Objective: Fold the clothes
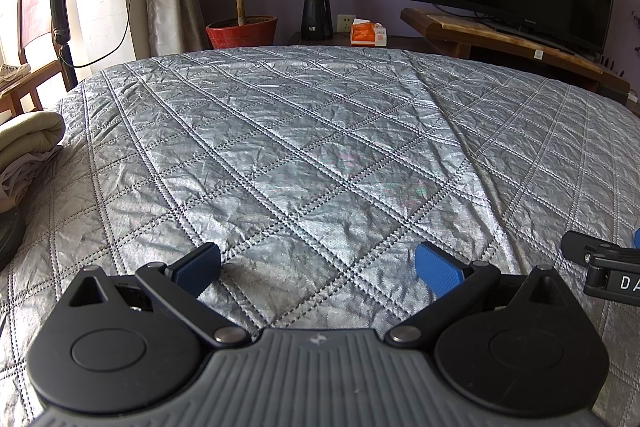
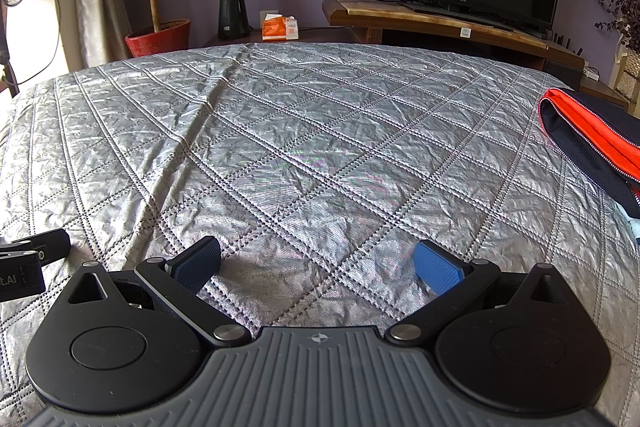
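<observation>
Clothes sit at both edges of the bed, none in the middle. Right side: a dark navy garment with orange-red trim and a zipper (image 2: 592, 147) lies near the bed's right edge, bunched, partly out of frame; something pale blue peeks out under it, can't tell what. Left side: a pile of beige and cream fabric (image 1: 28, 155) by the left edge, rolled or loosely stacked; can't say if that counts as folded.

Left tool (image 1: 318, 267): jaws spread wide, nothing between the blue pads, hovering low over the silver quilted bedspread (image 1: 320, 147). Right tool (image 2: 318, 265): same, jaws apart, empty, low over the quilt. The two are side by side, each showing at the edge of the other's view.

My read: either at the very start or between garments. Nothing laid flat on the working area, no fold in progress. Navy item looks unfolded, so it's probably next: grab it, drag to centre, spread, fold. Everything visible is left to do, unless the beige pile is finished output.
</observation>
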`<state>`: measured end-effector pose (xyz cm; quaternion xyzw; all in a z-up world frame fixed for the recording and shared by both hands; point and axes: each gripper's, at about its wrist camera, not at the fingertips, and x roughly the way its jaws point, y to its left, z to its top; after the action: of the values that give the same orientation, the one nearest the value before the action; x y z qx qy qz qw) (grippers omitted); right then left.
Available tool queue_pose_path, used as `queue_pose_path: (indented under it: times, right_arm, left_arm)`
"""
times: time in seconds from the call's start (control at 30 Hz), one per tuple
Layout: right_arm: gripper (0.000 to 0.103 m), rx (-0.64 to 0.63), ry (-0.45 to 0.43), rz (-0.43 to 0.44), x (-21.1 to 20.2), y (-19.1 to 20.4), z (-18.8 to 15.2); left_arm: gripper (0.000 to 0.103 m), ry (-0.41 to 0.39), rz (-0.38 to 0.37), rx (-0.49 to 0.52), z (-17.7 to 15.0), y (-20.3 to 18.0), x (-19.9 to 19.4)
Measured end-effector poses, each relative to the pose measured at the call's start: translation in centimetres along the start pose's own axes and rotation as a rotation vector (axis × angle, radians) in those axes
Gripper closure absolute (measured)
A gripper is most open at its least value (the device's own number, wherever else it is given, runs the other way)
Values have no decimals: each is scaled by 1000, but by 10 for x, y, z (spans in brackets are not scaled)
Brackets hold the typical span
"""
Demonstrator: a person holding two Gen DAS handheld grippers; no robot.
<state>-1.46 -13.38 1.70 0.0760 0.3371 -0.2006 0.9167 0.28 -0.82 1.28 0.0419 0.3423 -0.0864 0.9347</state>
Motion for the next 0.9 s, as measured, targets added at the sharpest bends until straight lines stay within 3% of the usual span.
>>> queue_pose_path:
  times: [0.9]
  right_arm:
    - [0, 0, 0, 0, 0, 0, 0]
  left_arm:
    - [0, -1, 0, 0, -2, 1, 3]
